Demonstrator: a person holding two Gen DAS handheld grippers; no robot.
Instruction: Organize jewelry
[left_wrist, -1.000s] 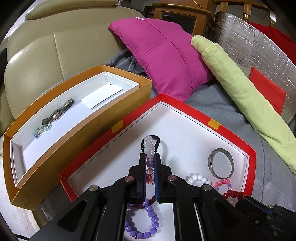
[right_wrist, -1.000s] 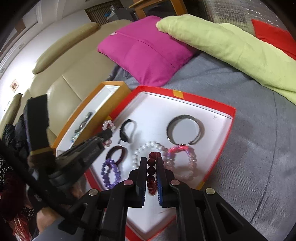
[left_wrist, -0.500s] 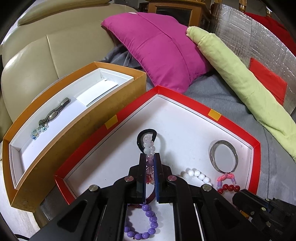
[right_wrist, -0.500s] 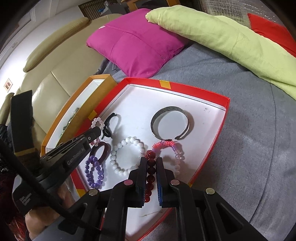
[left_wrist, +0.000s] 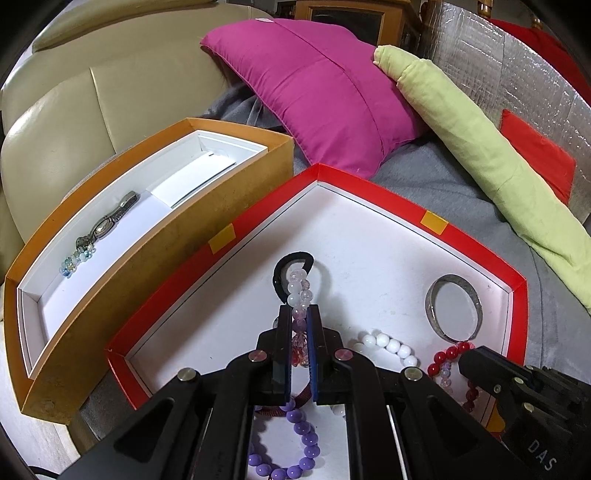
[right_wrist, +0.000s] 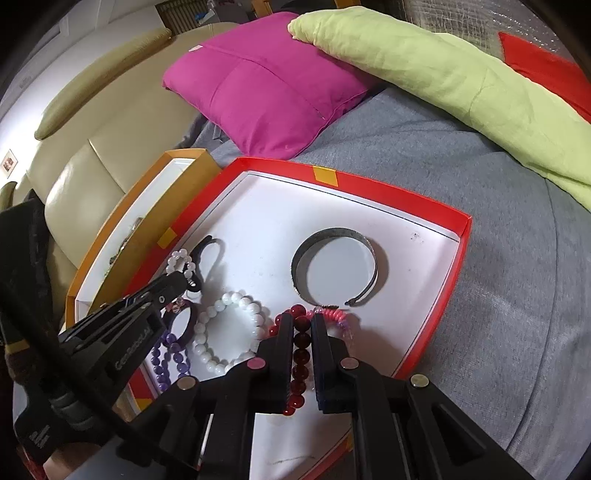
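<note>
Orange box (left_wrist: 155, 236): one, leftmost, touching the red tray's left wall; it held one watch (left_wrist: 110, 218) and one short strand of pale glass beads (left_wrist: 75, 258).
Red tray (left_wrist: 373, 195): one, on the grey blanket (right_wrist: 498, 295), white inside.
Left hand-held gripper (left_wrist: 298, 314): clamped on one pale pink-and-white bead bracelet (left_wrist: 299, 291), lifted over the tray's left part.
Loose in tray: one black band (right_wrist: 208, 247), one dark ring (right_wrist: 184, 321), one purple bead bracelet (left_wrist: 295, 454), one white bead bracelet (right_wrist: 225, 328), one metal cuff (right_wrist: 338, 266), one pink coil bracelet (right_wrist: 332, 317).
Right hand-held gripper (right_wrist: 303, 325): closed on one dark red bead bracelet (right_wrist: 300, 354), near the tray's front edge.
Cushions: one magenta pillow (right_wrist: 266, 85), one green bolster (right_wrist: 443, 81).
</note>
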